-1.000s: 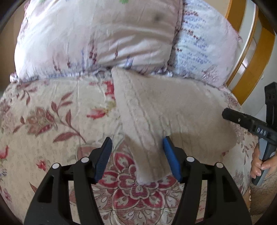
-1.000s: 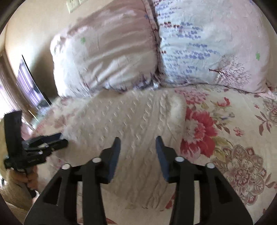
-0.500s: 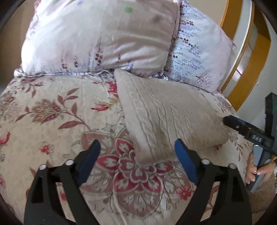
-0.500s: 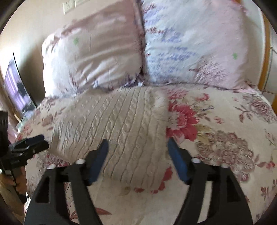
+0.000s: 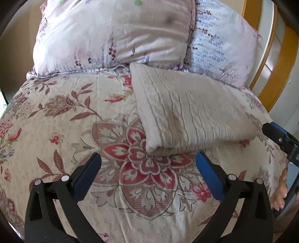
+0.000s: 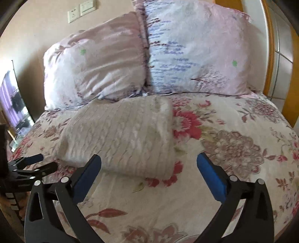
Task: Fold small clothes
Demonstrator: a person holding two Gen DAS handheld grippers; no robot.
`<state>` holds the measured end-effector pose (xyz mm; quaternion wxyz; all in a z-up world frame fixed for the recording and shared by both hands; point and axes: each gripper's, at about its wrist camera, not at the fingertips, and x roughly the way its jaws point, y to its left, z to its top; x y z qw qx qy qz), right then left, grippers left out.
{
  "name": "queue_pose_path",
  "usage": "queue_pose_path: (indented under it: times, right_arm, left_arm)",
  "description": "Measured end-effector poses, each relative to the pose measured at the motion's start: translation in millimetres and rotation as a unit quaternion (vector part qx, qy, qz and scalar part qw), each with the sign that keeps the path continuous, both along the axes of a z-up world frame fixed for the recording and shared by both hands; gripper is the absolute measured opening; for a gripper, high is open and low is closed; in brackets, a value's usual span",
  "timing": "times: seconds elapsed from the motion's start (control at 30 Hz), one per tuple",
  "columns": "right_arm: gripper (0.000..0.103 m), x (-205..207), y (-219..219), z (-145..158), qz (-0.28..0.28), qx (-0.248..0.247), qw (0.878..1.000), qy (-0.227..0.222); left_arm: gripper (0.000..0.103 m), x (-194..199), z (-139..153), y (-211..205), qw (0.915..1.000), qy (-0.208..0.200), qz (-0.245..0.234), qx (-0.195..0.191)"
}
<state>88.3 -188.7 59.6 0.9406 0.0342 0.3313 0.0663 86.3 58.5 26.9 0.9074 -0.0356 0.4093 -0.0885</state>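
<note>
A folded cream cable-knit sweater (image 5: 188, 115) lies on the floral bedspread (image 5: 74, 119), its far end touching the foot of the two pillows. In the left wrist view its long axis runs from the far corner by the pillows toward the near right, with the thick folded edge facing the camera and the knit ribs running roughly near to far. In the right wrist view the same sweater (image 6: 127, 134) stretches from the near left to the far middle, its blunt end pointing at the gap between the pillows.

The left hand-held gripper (image 5: 148, 175) hangs just short of the near folded edge, fingers spread wide, blue pads holding nothing, only the bedspread between them. The right hand-held gripper (image 6: 148, 176) is likewise spread wide and empty, near the sweater's near corner but not touching it.

The pink pillow (image 5: 115, 31) sits left of the pale blue-printed pillow (image 5: 220, 48). A wooden headboard frame (image 5: 280, 61) rises at the far right. Wall sockets (image 6: 82, 10) show above the pillows in the right wrist view.
</note>
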Motion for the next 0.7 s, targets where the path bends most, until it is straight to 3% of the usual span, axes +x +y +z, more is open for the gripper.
queue_pose_path:
  times: [0.23,0.7]
  right_arm:
    - [0.102,8,10,-25,-0.013,-0.005,0.998,0.064]
    - [0.102,16,22,-56,-0.032,-0.047,0.991,0.118]
  left_arm:
    - [0.101,6,-14,-11,0.9991,0.033,0.004,0.027]
    - [0.101,11,-25,-27,0.9957,0.039,0.004,0.084]
